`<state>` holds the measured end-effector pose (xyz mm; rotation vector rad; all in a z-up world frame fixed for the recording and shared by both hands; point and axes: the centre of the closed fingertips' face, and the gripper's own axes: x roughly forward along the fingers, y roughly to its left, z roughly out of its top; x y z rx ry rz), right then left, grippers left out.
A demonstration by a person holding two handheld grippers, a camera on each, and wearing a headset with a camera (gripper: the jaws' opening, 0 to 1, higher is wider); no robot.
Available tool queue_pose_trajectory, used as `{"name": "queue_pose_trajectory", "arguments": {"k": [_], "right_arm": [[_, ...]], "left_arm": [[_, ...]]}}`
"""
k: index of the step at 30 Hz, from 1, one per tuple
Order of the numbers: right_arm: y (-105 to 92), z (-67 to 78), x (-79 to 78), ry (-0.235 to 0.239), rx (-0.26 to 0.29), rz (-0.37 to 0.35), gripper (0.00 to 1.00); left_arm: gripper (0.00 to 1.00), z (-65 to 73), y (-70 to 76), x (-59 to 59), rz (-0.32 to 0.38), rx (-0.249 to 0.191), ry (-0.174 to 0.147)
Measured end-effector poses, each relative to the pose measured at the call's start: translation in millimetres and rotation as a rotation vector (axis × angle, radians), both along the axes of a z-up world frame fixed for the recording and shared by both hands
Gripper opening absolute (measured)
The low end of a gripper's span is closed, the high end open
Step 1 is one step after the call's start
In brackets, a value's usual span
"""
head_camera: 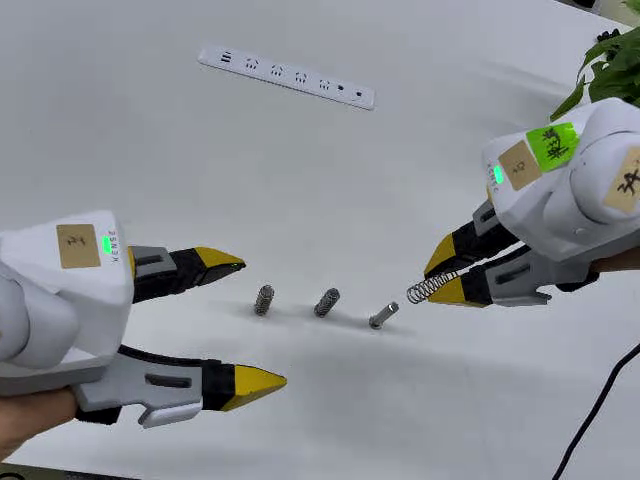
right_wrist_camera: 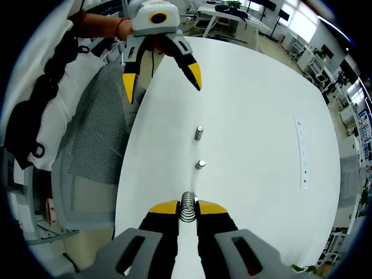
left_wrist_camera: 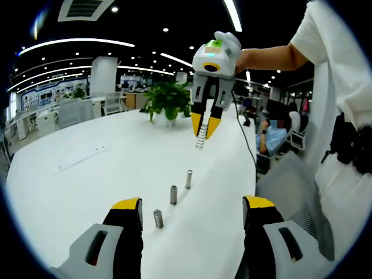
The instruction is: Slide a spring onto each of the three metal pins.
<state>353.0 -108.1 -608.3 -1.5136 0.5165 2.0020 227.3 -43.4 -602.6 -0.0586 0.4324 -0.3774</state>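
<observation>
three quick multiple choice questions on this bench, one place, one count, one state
1. How many short metal pins stand on the white table? A one B three C six
2. The left gripper is: A open B shut on a pin C shut on a spring
3. Where is the loose coiled metal spring? A in the right gripper B lying on the table C in the left gripper
Key: 1 B, three stand in a row; 2 A, its jaws are spread, nothing between; 3 A, the yellow-tipped jaws pinch it.
</observation>
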Motion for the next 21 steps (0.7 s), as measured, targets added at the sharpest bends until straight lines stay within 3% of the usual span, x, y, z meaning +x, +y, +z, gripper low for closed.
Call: {"name": "queue_pose_trajectory", "arguments": {"k": [5, 9, 14, 21], "right_arm": [[2.2, -14.7, 7.6, -0.006, -0.013, -0.016, 0.12], [4.6, -23.4, 9.7, -0.010, -0.020, -0.024, 0.12], [5.9, -34.5, 11.6, -0.014, -0.036, -0.024, 0.12], [6.6, -46.8, 13.1, -0.011, -0.057, -0.031, 0.12]], "left_arm": [[0.83, -1.3, 6.8, -3.1, 0.014, 0.024, -0.013], [0.85, -3.0, 10.5, -4.9, 0.021, 0.020, -0.010], [0.94, 0.0, 12.9, -3.4, 0.029, 0.019, -0.036], [0.95, -6.7, 13.3, -6.9, 0.026, 0.024, -0.018]]}}
